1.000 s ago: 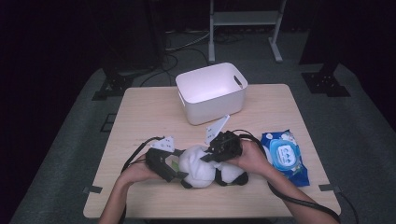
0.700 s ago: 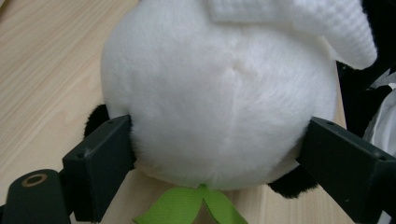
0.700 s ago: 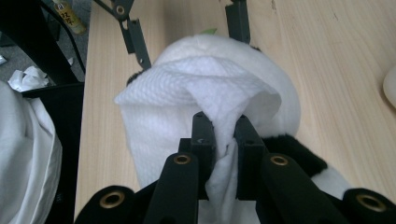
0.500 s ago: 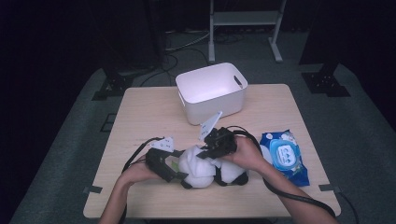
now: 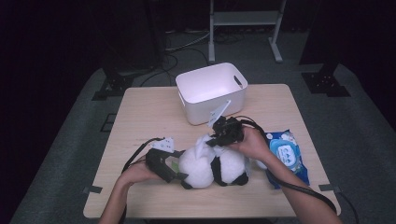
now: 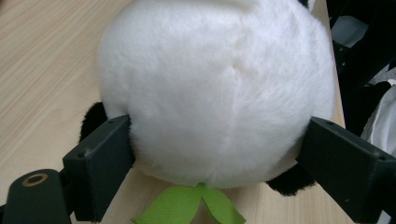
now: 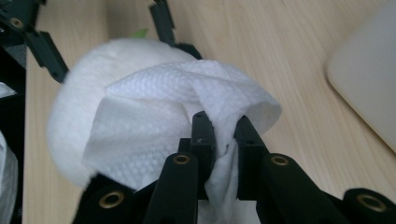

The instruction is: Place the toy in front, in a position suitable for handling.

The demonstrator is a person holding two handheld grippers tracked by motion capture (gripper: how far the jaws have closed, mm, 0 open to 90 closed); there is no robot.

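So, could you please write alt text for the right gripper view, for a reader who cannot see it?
The right gripper pinches a white wipe between its black fingers and holds it against a round white plush toy. Behind lies a light wooden table, with a white container at the right edge.

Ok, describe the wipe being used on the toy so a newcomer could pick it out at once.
Start at the white bin on the wooden table and come toward the person to the panda plush. The wet wipe is the crumpled, dimple-textured white sheet pinched in the right tongs against the plush's head, thin and embossed where the plush is furry.
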